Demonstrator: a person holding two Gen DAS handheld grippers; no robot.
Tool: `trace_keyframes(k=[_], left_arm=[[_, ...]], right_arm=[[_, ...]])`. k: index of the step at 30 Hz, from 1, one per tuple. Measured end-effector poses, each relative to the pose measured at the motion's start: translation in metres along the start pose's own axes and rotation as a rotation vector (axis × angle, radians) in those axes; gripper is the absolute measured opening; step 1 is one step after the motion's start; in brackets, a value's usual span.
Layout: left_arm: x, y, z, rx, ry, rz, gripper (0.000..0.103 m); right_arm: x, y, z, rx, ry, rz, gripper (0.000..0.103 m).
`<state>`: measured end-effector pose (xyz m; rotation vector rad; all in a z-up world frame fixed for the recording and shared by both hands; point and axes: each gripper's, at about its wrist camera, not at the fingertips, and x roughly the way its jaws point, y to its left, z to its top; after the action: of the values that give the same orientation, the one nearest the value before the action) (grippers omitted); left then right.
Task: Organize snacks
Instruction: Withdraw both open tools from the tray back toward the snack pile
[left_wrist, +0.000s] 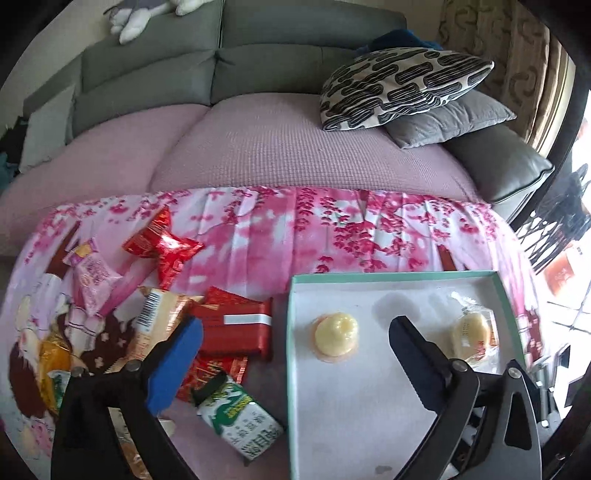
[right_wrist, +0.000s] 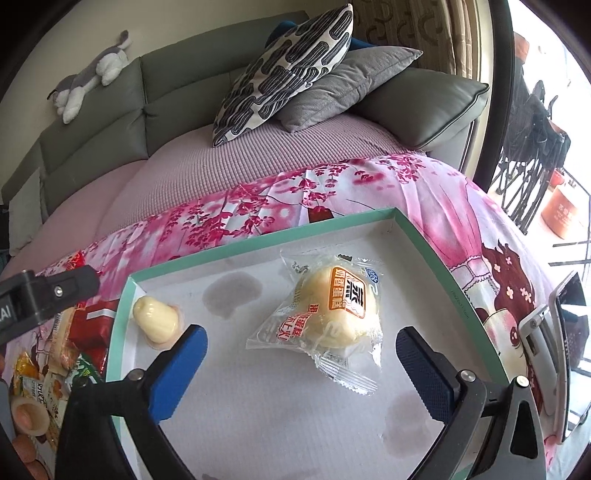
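Snacks are seen in the left wrist view: a jelly cup (left_wrist: 336, 338) lies in the tray (left_wrist: 391, 275), between the wide-open left gripper (left_wrist: 295, 343) jaws. In the right wrist view, a wrapped bun (right_wrist: 332, 314) lies in the tray, untouched between the spread right gripper (right_wrist: 301, 349) jaws.

- One tray (right_wrist: 258, 236), ahead of both grippers.
- Two snacks in it: one jelly cup (right_wrist: 155, 325), one wrapped bun (right_wrist: 332, 314).
- Two pillows (left_wrist: 402, 88) far ahead.
- One plush toy (right_wrist: 88, 77).
- One milk carton (left_wrist: 240, 421), between the left gripper's fingers.
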<state>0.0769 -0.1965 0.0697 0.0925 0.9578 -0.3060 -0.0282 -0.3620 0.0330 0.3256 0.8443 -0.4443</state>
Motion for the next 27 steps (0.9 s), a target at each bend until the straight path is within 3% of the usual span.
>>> trace_keyframes(k=[6, 15, 27], left_arm=[[-0.004, 0.003, -0.005, 0.037, -0.004, 0.085, 0.101], [-0.019, 0.016, -0.013, 0.011, -0.001, 0.083, 0.101], [-0.039, 0.058, -0.04, -0.069, 0.026, 0.126, 0.101]], right_arm=[[-0.001, -0.006, 0.0, 0.034, 0.022, -0.003, 0.103], [-0.01, -0.007, -0.003, 0.03, 0.04, -0.039, 0.103], [-0.036, 0.011, -0.005, 0.004, -0.011, 0.058, 0.103]])
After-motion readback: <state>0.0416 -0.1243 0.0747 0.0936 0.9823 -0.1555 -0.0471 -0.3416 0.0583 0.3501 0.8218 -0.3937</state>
